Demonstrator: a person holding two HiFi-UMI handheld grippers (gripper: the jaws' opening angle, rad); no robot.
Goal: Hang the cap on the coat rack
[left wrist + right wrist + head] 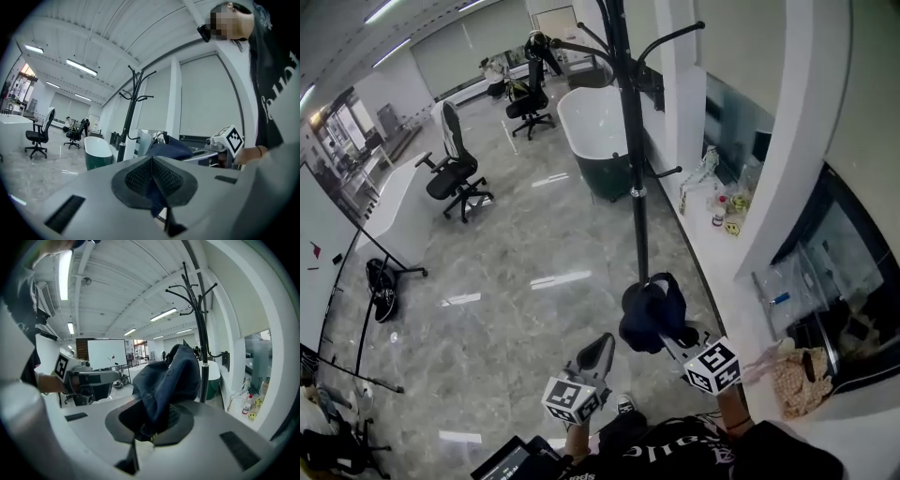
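Head view: the dark blue cap (652,309) hangs in the air between the two grippers, low beside the black coat rack (630,141) and above the marble floor (516,281). The left gripper (605,345) meets its left edge; the right gripper (670,339) holds its right side.

Left gripper view: the left gripper (153,176) is clenched, with a strip of blue cap (168,149) fabric pinched between its pads.

Right gripper view: the right gripper (157,420) clamps a fold of the cap (168,378), which bulges above the jaws in front of the coat rack (201,343).

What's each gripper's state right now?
Left gripper: closed, apparently pinching an edge of the cap.
Right gripper: closed on the cap.
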